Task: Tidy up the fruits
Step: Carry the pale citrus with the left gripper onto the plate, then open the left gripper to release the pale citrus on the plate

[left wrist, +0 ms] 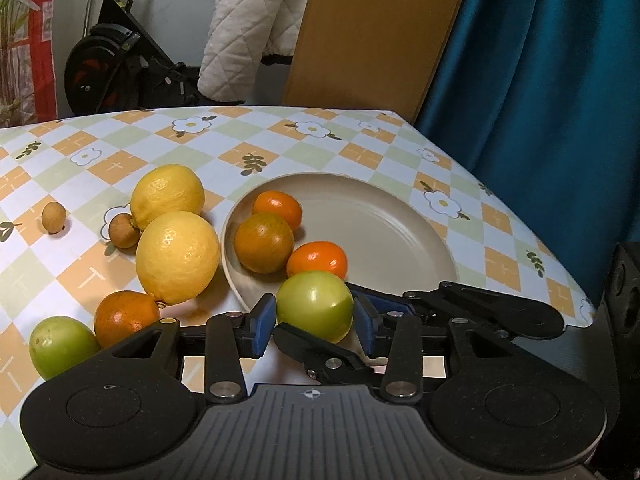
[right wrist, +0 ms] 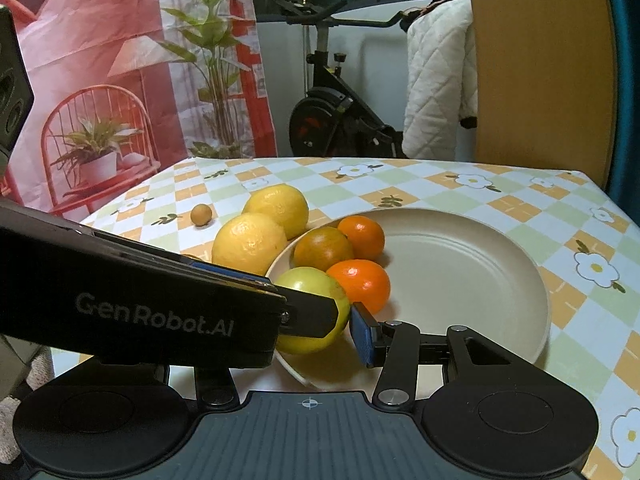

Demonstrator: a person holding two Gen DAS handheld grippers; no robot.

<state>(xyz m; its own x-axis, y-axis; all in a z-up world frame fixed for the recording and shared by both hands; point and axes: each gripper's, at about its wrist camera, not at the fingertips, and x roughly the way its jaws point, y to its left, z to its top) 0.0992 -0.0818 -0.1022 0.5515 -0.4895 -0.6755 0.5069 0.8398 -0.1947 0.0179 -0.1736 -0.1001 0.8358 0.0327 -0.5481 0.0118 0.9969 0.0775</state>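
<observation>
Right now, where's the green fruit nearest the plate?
In the left wrist view the green fruit sits between the left gripper pads at the plate near rim, beside an orange mandarin; the right gripper crosses just under it.

The left wrist view looks forward and down along its own tongs (left wrist: 315, 322), close over the near edge of the bench (left wrist: 360, 152), facing the plate (left wrist: 400, 216) and the blue curtain (left wrist: 540, 100) beyond. The right wrist view sits equally low and near, angled from the other side, facing the exercise bike (right wrist: 332, 108). Both share the plate (right wrist: 460, 272), the green fruit (left wrist: 316, 308) (right wrist: 308, 284) at its near rim, and the two lemons (left wrist: 176, 258) (right wrist: 248, 244).
</observation>
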